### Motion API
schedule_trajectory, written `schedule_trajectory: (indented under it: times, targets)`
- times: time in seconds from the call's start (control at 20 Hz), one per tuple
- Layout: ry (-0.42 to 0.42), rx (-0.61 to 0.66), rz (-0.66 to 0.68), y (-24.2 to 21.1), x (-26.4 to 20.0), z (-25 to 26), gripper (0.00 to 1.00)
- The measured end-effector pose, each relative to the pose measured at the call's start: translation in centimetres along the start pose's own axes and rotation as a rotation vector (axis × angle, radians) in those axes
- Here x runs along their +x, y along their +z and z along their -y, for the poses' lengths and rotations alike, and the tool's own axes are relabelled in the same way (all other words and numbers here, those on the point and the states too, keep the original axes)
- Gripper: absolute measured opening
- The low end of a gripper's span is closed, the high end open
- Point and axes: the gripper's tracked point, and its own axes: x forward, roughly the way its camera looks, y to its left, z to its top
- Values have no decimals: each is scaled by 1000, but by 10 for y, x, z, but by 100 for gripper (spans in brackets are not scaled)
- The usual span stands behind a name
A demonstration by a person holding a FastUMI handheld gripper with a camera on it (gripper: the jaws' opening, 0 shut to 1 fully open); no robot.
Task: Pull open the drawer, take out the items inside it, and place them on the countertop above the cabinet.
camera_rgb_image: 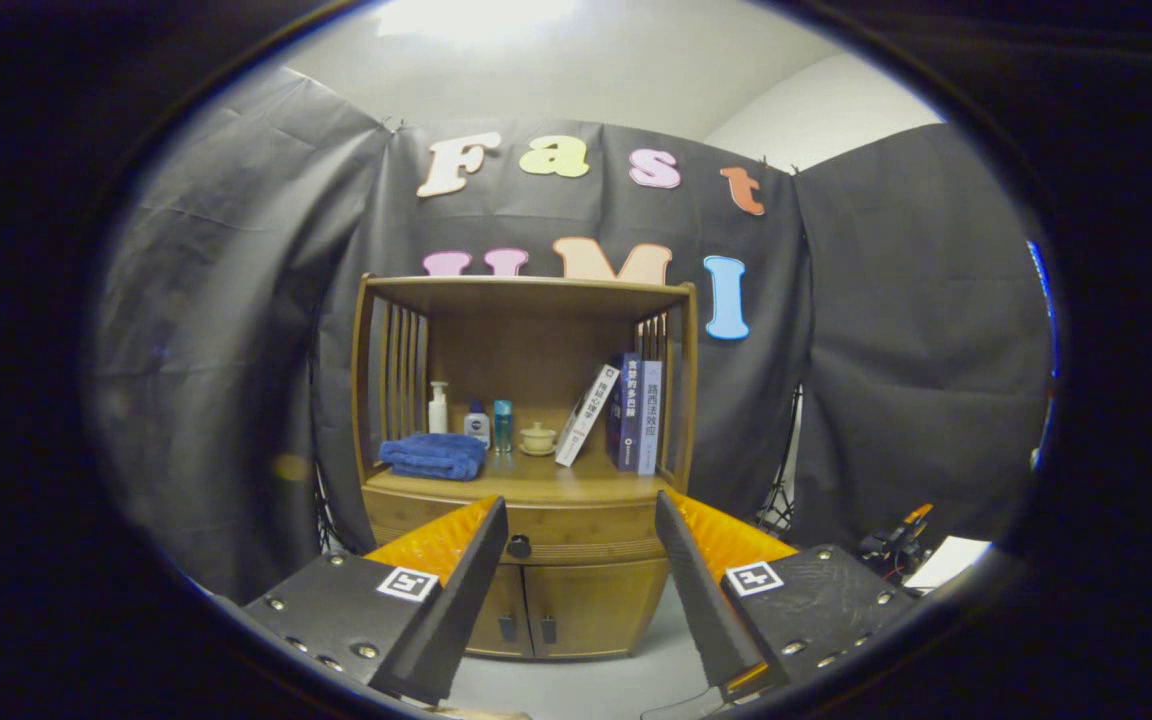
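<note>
A wooden cabinet [526, 470] stands against the booth wall, some way ahead of me. Its drawer [576, 532] is closed, with a dark round knob [519, 546] seen just inside my left finger. Below the drawer are two closed doors [556, 610]. The countertop [536, 482] above the drawer carries a folded blue towel [433, 456], three small bottles [476, 420], a small cup [538, 438] and books [626, 412]. My gripper [579, 520] is open, with nothing between its fingers, well short of the cabinet. What lies inside the drawer is hidden.
A light floor [586, 685] stretches between me and the cabinet. Slatted side panels [402, 372] and a top board [526, 288] enclose the shelf space. Stand legs [781, 500] and some gear with cables [896, 545] sit to the cabinet's right.
</note>
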Motion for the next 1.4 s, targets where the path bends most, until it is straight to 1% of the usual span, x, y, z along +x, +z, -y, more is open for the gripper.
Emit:
schedule_trajectory:
  times: [0.6,0.8,0.95,1.15,1.25,1.4]
  targets:
    - [-9,-1,1,1,2,1,89]
    - [-11,-14,17,0,14,0,89]
    - [-4,-28,15,-10,38,-6,89]
    - [70,-6,30,-26,81,-33,89]
    - [102,-3,13,-44,106,-47,89]
    - [118,-7,-24,-76,148,-64,89]
